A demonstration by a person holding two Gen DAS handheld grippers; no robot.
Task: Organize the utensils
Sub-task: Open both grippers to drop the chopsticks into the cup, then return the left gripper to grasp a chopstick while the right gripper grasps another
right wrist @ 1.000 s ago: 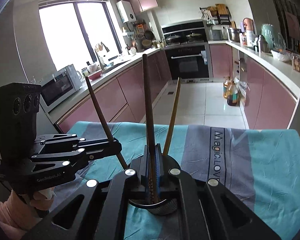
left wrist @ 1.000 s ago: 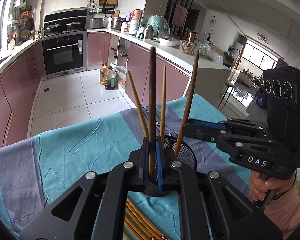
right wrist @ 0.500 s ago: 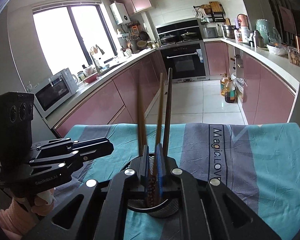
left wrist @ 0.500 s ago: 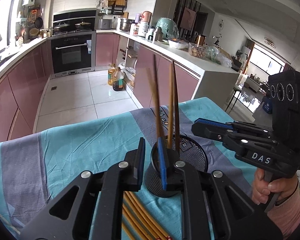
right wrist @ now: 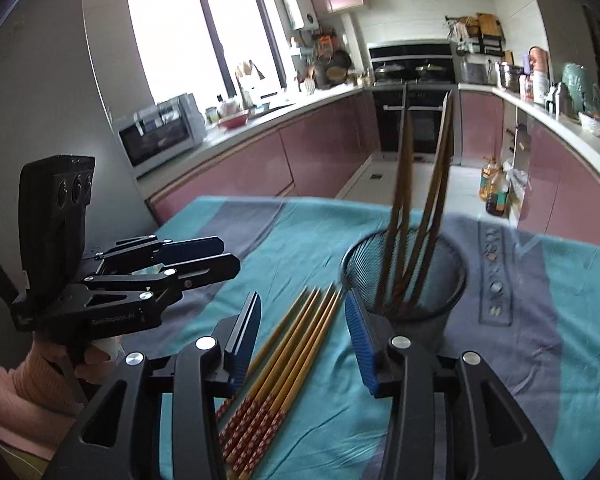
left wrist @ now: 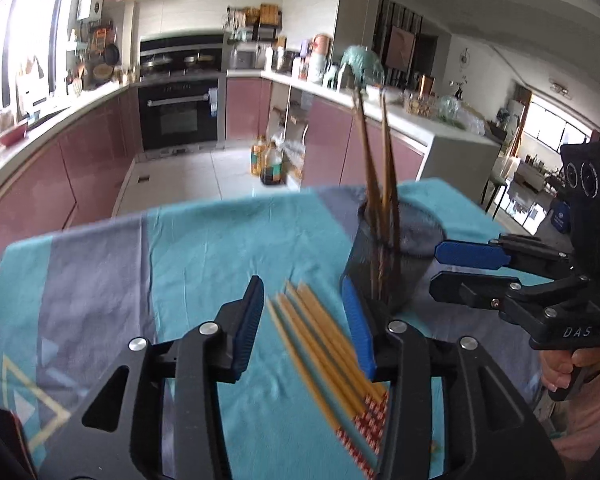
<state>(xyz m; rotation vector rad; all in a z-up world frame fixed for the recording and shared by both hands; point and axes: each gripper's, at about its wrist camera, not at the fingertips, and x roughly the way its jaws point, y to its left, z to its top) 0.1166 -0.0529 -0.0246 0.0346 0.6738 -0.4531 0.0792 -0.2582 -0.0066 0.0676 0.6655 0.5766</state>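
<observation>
A black mesh holder (right wrist: 404, 276) stands on the teal and grey cloth with several dark and light chopsticks (right wrist: 420, 184) leaning upright in it. The holder (left wrist: 380, 268) sits just right of my left gripper. A row of several yellow chopsticks (right wrist: 288, 360) with red patterned ends lies flat on the cloth beside the holder. My left gripper (left wrist: 304, 320) hovers over the yellow chopsticks (left wrist: 320, 344), jaws opening, its pads touching nothing. My right gripper (right wrist: 304, 336) is over the same row, jaws opening, nothing gripped. Each gripper shows in the other's view: right (left wrist: 454, 268), left (right wrist: 226, 255).
The cloth (left wrist: 204, 248) covers the table, whose far edge drops to a tiled kitchen floor with oil bottles (left wrist: 270, 164). Pink cabinets and an oven stand beyond. A hand in a pink sleeve (right wrist: 28, 384) holds the left gripper close at the left.
Both grippers were shut on dark chopsticks standing in the holder. They have let go and opened, then drawn back and down, and the yellow chopsticks on the cloth now lie under them.
</observation>
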